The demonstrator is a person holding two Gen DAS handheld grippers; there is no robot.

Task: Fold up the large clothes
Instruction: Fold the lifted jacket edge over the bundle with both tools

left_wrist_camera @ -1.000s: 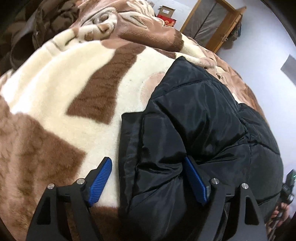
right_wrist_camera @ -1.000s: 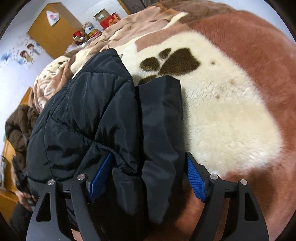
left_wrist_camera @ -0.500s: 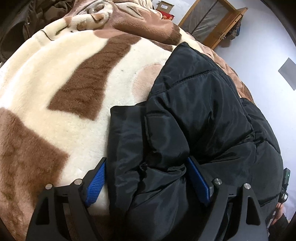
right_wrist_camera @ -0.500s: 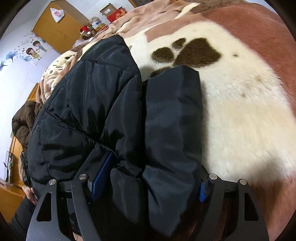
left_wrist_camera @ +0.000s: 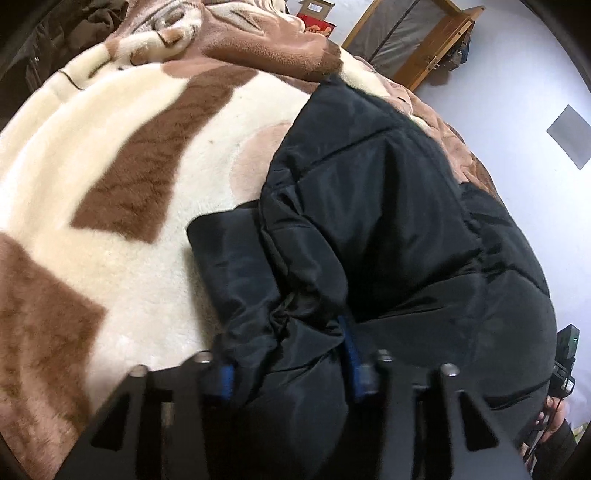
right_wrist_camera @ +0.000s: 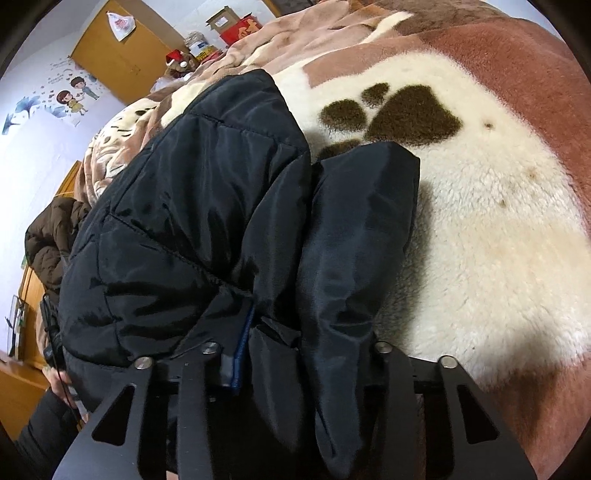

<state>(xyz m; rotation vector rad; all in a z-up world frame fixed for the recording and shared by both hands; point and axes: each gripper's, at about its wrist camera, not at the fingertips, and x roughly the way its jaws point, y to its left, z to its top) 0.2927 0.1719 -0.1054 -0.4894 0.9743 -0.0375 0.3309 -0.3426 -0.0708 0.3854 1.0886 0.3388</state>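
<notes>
A black puffer jacket [left_wrist_camera: 388, 229] lies on a brown and cream fleece blanket [left_wrist_camera: 110, 184]; it also shows in the right wrist view [right_wrist_camera: 207, 221]. My left gripper [left_wrist_camera: 288, 358] is shut on a bunched fold at the jacket's left edge, with one blue pad [left_wrist_camera: 352, 354] pressed into the cloth. My right gripper [right_wrist_camera: 295, 354] is shut on the folded edge at the jacket's other side; one blue pad [right_wrist_camera: 242, 350] shows, the other is hidden under the fabric. A flat black flap [right_wrist_camera: 365, 206] of the jacket lies over the blanket [right_wrist_camera: 498, 221] beside the padded body.
A brown coat [right_wrist_camera: 48, 240] lies beyond the jacket at the left. A wooden wardrobe [right_wrist_camera: 110, 51] and boxes [right_wrist_camera: 236, 26] stand behind the bed. A wooden frame [left_wrist_camera: 417, 40] leans against the white wall. A person's hand [left_wrist_camera: 554, 417] shows at the lower right.
Both grippers moved forward over the jacket's edges and closed. The open jaws now pinch bunched black fabric, and the cloth has gathered between the pads.
</notes>
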